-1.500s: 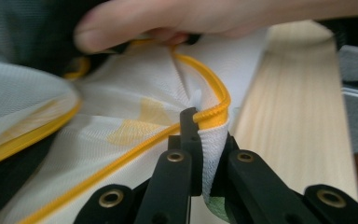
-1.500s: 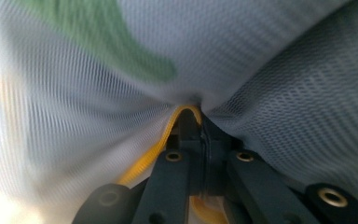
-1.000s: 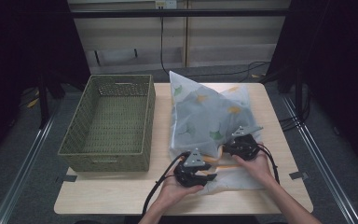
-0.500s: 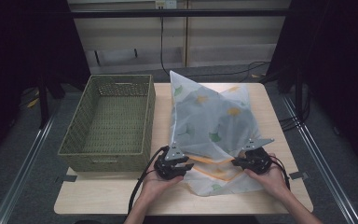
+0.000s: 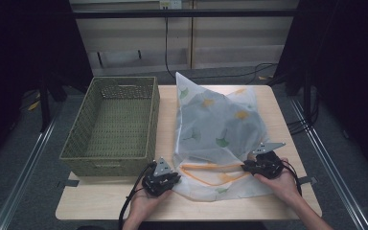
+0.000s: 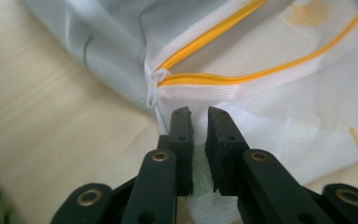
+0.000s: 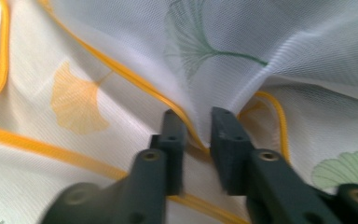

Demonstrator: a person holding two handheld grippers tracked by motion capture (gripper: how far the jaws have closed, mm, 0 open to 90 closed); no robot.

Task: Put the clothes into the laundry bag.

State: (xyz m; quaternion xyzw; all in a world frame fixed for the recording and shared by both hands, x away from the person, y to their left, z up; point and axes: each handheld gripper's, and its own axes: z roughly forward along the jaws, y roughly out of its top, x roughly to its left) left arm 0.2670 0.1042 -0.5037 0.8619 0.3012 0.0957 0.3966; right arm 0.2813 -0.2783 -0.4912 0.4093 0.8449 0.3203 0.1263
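Mesh laundry bag [image 5: 218, 127], white with ginkgo-leaf print and orange zipper [image 5: 206, 167]: spread on right half of desk [image 5: 105, 203], open mouth at front edge. Left hand-held gripper [image 5: 165, 179]: jaws just closing, clamped on bag's front-left corner. Right hand-held gripper [image 5: 249, 165]: jaws just opening, fabric fold between them. Woven basket [image 5: 112, 127]: left half.

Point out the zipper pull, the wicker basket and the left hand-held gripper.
zipper pull [image 6: 151, 88], left gripper view, on its white tab.
wicker basket [image 5: 109, 164], high view, near wall.
left hand-held gripper [image 6: 199, 116], left gripper view, between its fingertips.
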